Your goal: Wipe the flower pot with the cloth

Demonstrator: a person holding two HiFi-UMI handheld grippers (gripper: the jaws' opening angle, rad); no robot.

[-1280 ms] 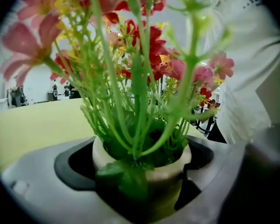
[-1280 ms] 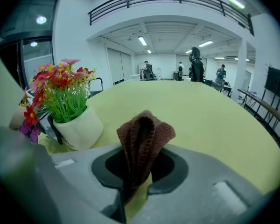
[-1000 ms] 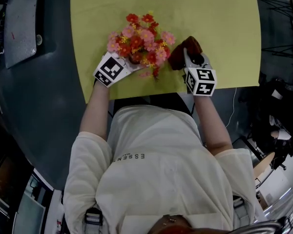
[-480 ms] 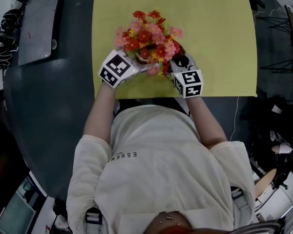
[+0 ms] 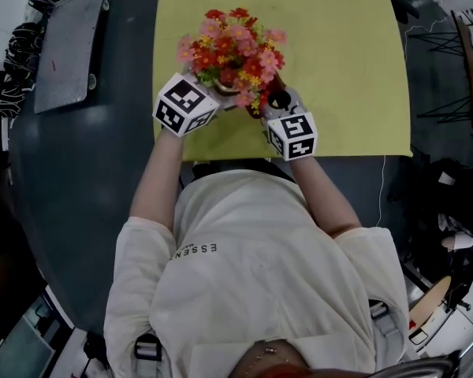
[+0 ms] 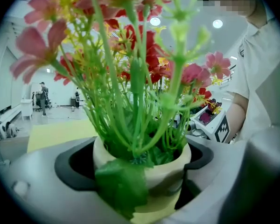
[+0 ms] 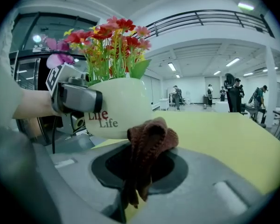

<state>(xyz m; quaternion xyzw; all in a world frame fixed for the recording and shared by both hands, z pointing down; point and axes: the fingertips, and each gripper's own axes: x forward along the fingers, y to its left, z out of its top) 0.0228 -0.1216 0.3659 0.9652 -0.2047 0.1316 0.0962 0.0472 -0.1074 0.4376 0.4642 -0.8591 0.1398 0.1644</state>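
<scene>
Flower pot (image 7: 119, 104) is clamped between your left gripper's (image 6: 141, 171) jaws; your right gripper (image 7: 147, 160) pinches the brown cloth (image 7: 150, 139) just beside the pot.

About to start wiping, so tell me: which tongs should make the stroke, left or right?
Right. The right tongs grip the cloth, bunched next to the pot's side. The left tongs are shut on the pot, so they're probably best used to steady it.

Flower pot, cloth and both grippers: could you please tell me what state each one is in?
flower pot: upright, clamped by the left gripper.
cloth: bunched, pinched in the right gripper.
left gripper: shut on the flower pot.
right gripper: shut on the cloth.
</scene>
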